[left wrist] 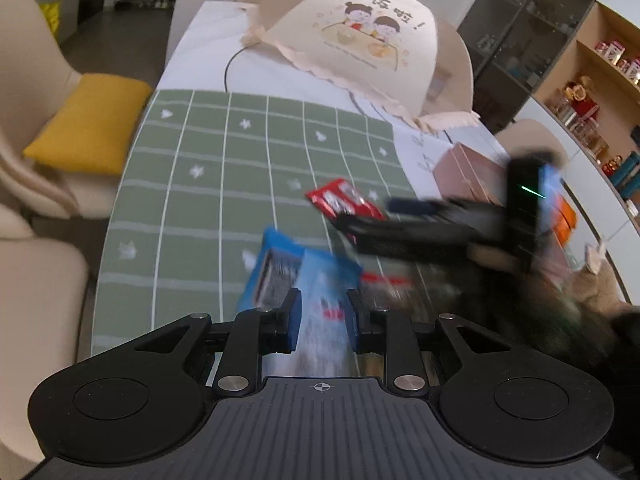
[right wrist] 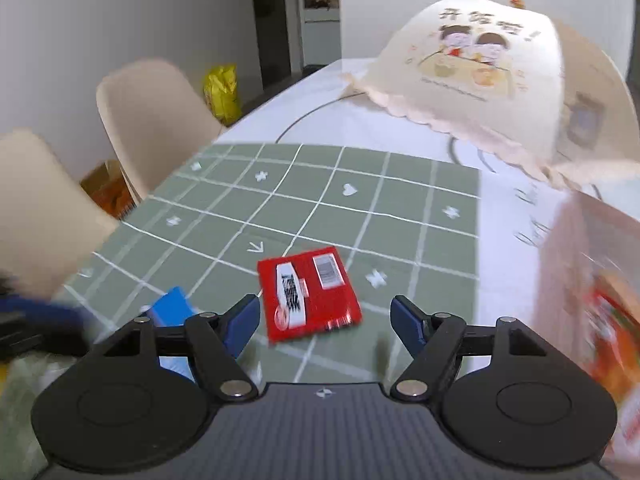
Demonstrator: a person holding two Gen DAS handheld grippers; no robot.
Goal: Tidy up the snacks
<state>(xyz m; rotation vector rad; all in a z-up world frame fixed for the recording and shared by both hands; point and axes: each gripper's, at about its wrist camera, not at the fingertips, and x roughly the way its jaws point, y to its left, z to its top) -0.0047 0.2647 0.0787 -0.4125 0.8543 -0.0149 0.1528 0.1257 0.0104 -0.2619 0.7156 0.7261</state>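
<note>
The green checked mat (right wrist: pixel 328 200) serves as your sorting ground, with a box (left wrist: pixel 468 176) standing at its edge, probably the snacks' destination. Your left gripper (left wrist: pixel 322 316) is clamped on a blue snack packet (left wrist: pixel 308 280), lifted clear for carrying. Your right gripper (right wrist: pixel 322 320) stands wide and empty, lined up over the red snack packet (right wrist: pixel 310 294), which lies flat on the mat.

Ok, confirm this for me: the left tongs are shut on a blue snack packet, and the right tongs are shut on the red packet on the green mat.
Wrong about the right tongs: the right wrist view shows them open, with the red packet lying flat on the green mat ahead of them, not gripped. The rest stands: the left tongs are shut on a blue snack packet.
</note>
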